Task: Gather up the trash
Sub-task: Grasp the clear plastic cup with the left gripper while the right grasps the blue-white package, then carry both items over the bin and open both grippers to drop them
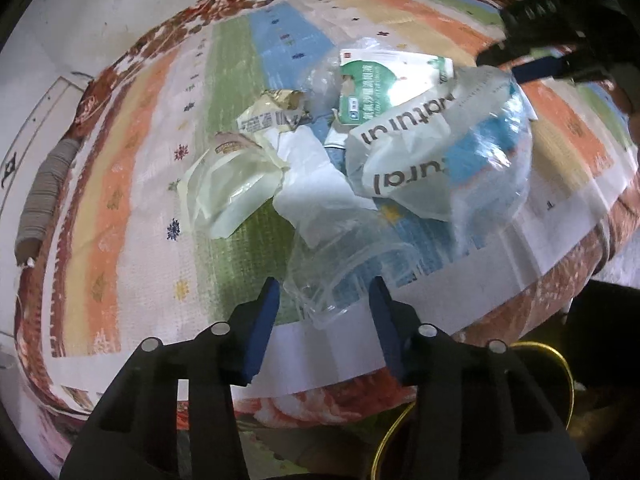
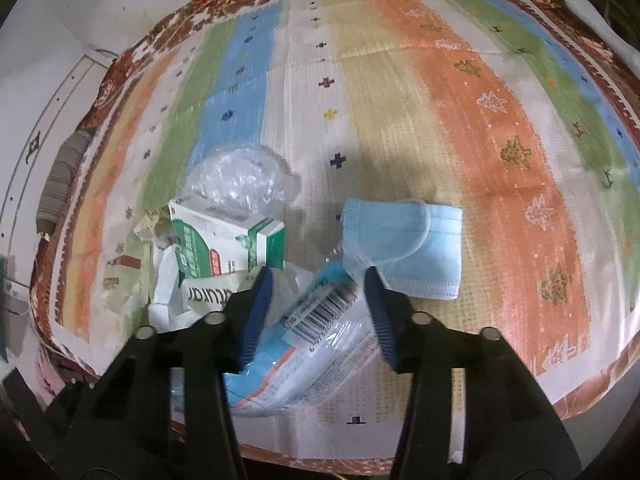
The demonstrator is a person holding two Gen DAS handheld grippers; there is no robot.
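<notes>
trash (image 1: 384, 152) lay heaped in one loose pile on the striped cloth (image 1: 132, 184) that covered the worktop, and nothing in either view had yet been carried off; no bin or bag for collection was visible. the pile, as seen from the left wrist, comprised a yellowish wrapper (image 1: 232, 192), a torn gold packet (image 1: 276, 110), a white tissue (image 1: 308, 172), a green-and-white carton (image 1: 384, 84), a white bag printed "natural" (image 1: 404, 160) and a sheet of clear film (image 1: 340, 276) at the near edge. the right wrist view added a blue face mask (image 2: 404, 244) just beside the pile and a clear pouch with a barcode (image 2: 316, 332) next to it.

left tongs (image 1: 324, 320) stood partly spread, pointing steeply down, with the clear film between the blue pads; whether the pads already pressed on the film could not be told, and a gap seemed to remain on each side. right tongs (image 2: 316, 312) were likewise partly spread, straddling the barcode pouch, and the pads did not appear to bear on it.

judged from this layout, the task was at its very start: both tongs were placed for a first pick and every item was left to collect. the thin film and the pouch would probably crumple and slip, so a firm pinch would be needed before any lift.
</notes>
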